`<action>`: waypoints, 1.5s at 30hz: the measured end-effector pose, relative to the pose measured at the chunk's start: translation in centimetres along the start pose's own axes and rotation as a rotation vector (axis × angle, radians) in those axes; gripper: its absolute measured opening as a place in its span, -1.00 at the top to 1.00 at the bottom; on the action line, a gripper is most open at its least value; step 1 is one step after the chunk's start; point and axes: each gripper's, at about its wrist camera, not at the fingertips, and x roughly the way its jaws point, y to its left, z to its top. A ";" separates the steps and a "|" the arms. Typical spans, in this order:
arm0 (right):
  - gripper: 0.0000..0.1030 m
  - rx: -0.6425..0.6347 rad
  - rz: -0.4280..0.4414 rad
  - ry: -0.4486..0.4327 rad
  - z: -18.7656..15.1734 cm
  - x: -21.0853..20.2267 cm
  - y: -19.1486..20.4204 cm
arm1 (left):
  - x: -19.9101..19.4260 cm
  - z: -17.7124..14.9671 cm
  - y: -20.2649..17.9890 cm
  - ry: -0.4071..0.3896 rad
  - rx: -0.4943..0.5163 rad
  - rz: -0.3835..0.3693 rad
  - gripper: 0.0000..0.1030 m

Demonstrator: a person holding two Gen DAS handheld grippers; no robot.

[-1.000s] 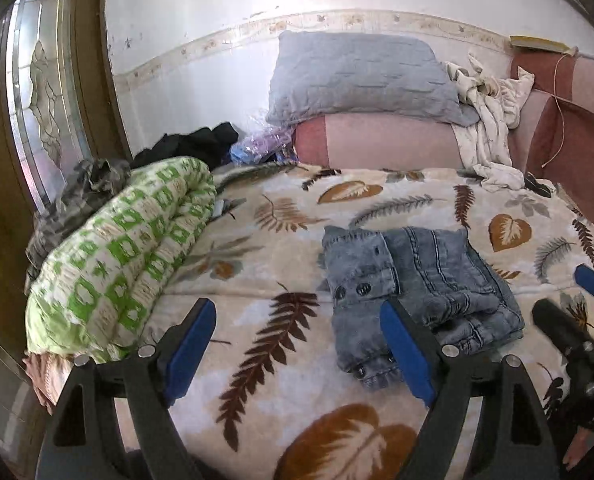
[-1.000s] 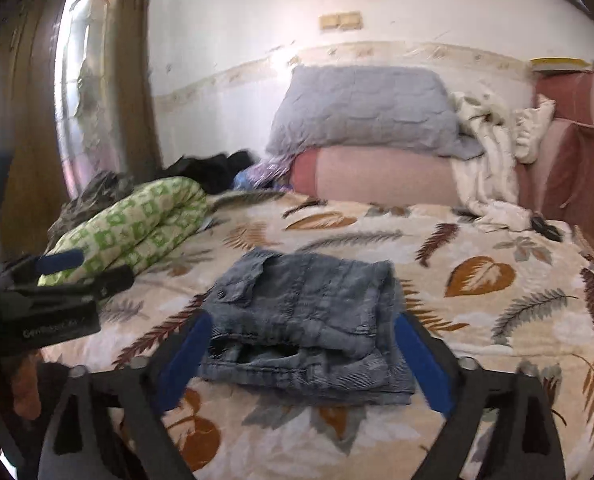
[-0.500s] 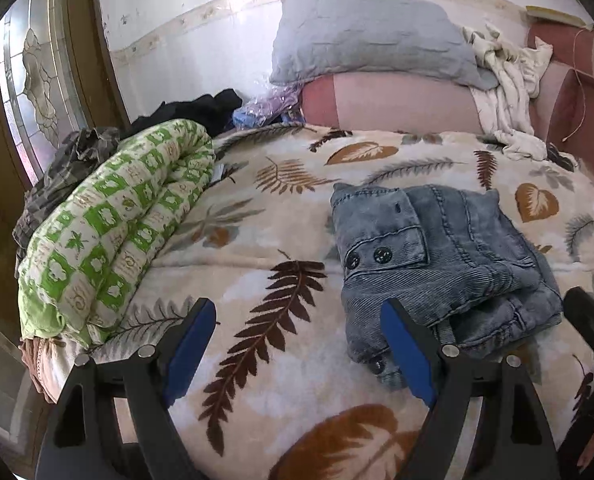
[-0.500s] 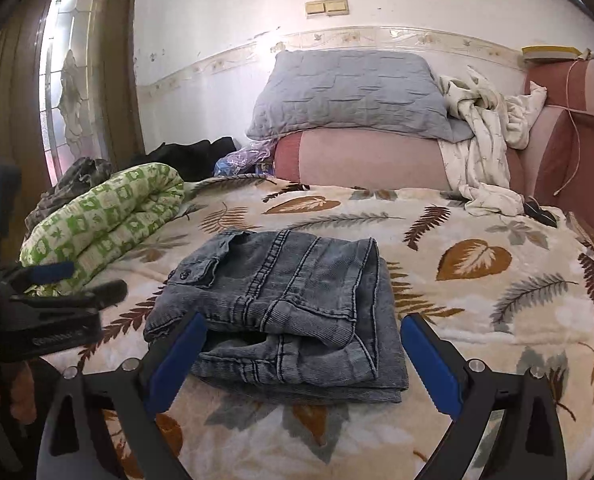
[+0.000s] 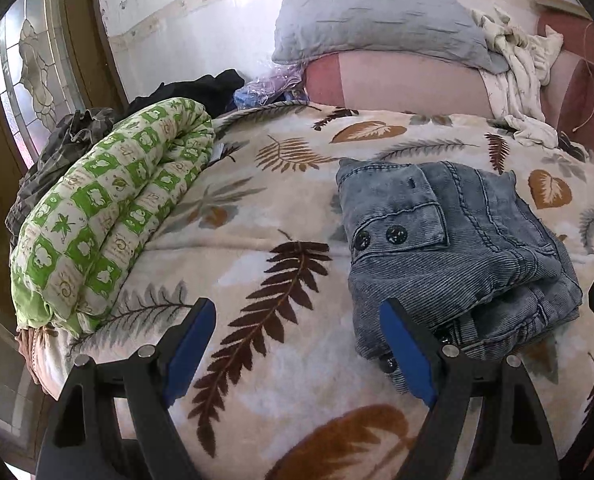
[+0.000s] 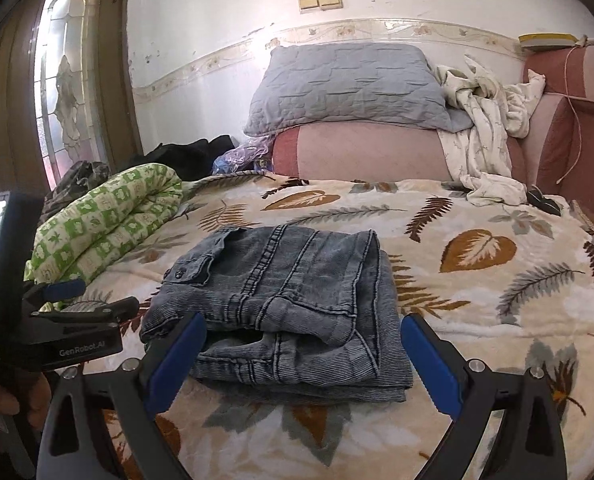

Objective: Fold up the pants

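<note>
Folded jeans (image 6: 285, 308) lie on the bed (image 6: 477, 320) between the right gripper (image 6: 303, 356) fingers; both grippers' fingers stand wide, the left gripper (image 5: 297, 344) empty.

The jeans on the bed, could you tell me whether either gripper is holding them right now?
No, the jeans lie folded on the blanket, and both the right gripper and left gripper stand open without clamping them.

Between your right tongs' (image 6: 303, 354) blue pads lie faded blue-grey pants (image 6: 281, 304) with dark buttons. Under them, a cream blanket (image 6: 477, 292) shows brown and grey leaves. Left of the tongs, a green-and-white checked quilt (image 6: 105, 220); beyond, a grey pillow (image 6: 349, 84).
</note>
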 end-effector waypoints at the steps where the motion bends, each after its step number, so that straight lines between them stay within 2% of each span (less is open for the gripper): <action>1: -0.93 0.006 0.002 -0.001 0.0 0.0 -0.1 | 0.0 0.0 -0.1 0.001 0.005 0.001 -0.64; 9: -0.93 -0.013 -0.011 0.003 0.7 0.2 0.3 | 0.4 -0.3 -0.3 0.019 0.020 -0.003 -0.64; 13: -0.93 -0.026 -0.012 -0.030 2.7 0.3 0.8 | 0.3 0.1 0.6 0.010 0.010 0.003 -0.64; 17: -0.93 -0.069 -0.021 -0.021 4.0 1.2 1.8 | 0.5 0.5 2.3 0.001 -0.030 0.013 -0.64; 23: -0.93 -0.055 0.018 0.037 1.8 2.9 2.2 | 1.5 0.9 3.9 0.019 -0.072 0.027 -0.64; 29: -0.93 -0.007 0.029 0.071 1.3 4.4 1.1 | 0.9 2.4 3.8 -0.019 -0.081 0.022 -0.64; 31: -0.93 0.034 0.017 0.051 1.2 4.1 0.1 | 0.4 3.7 3.1 -0.028 -0.065 0.017 -0.64; 35: -0.93 0.065 0.002 0.028 1.2 3.0 -1.1 | -2.7 5.4 1.6 -0.099 -0.062 0.003 -0.64; 39: -0.93 0.081 0.001 -0.001 1.4 2.0 -1.6 | -5.3 5.0 0.8 -0.121 -0.050 -0.051 -0.65; 45: -0.93 0.067 -0.024 -0.018 1.6 -0.4 -1.3 | -7.4 4.8 0.2 -0.168 0.004 -0.028 -0.65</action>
